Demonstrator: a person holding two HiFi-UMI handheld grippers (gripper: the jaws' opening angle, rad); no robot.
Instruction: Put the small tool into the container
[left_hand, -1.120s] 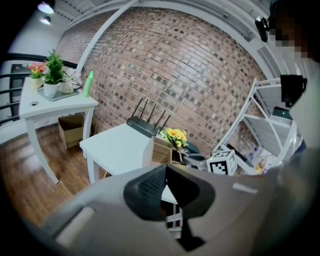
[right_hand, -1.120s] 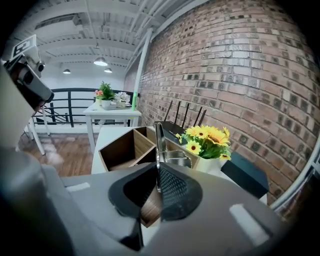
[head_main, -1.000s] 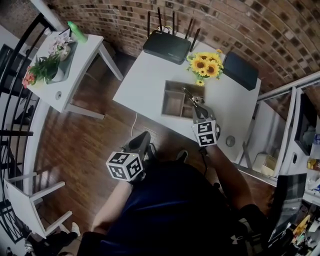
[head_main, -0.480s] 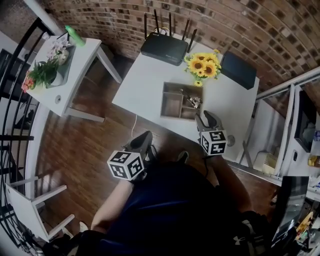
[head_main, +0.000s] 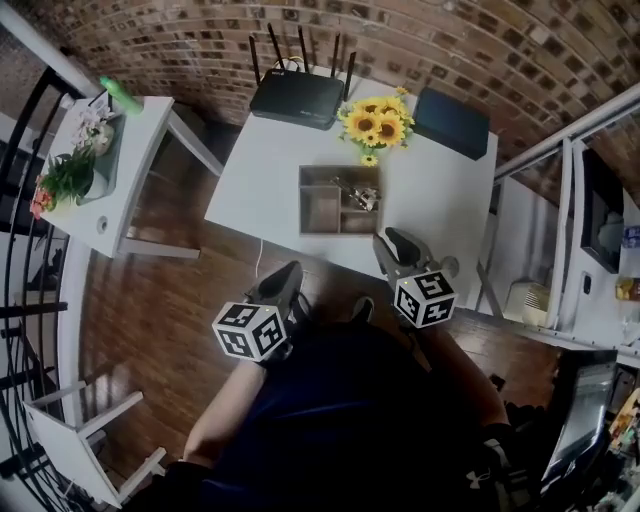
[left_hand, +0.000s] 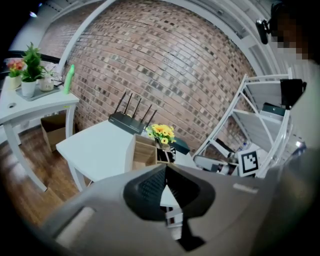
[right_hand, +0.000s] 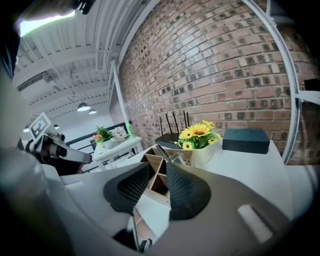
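The wooden container (head_main: 322, 211) stands on the white table (head_main: 255, 180), divided into compartments. The small metal tool (head_main: 358, 194) lies in its upper right compartment; in the right gripper view the tool (right_hand: 166, 153) sticks up out of the container (right_hand: 155, 172). My right gripper (head_main: 388, 241) hangs over the table's near edge, short of the container. Its jaws stand apart, have just been closing, and hold nothing (right_hand: 159, 169). My left gripper (head_main: 288, 272) is off the table near the person's body, its pads meeting at the tips (left_hand: 165, 169), empty.
At the back of the table are a black router (head_main: 297, 97), a vase of sunflowers (head_main: 372, 125) and a dark box (head_main: 452, 122). A side table with plants (head_main: 95, 170) stands left, a white chair (head_main: 80, 460) lower left, metal shelving (head_main: 590, 250) right.
The right gripper let go of the tool over the container and drew back toward the person; the tool now lies in the container. The left gripper barely shifted.
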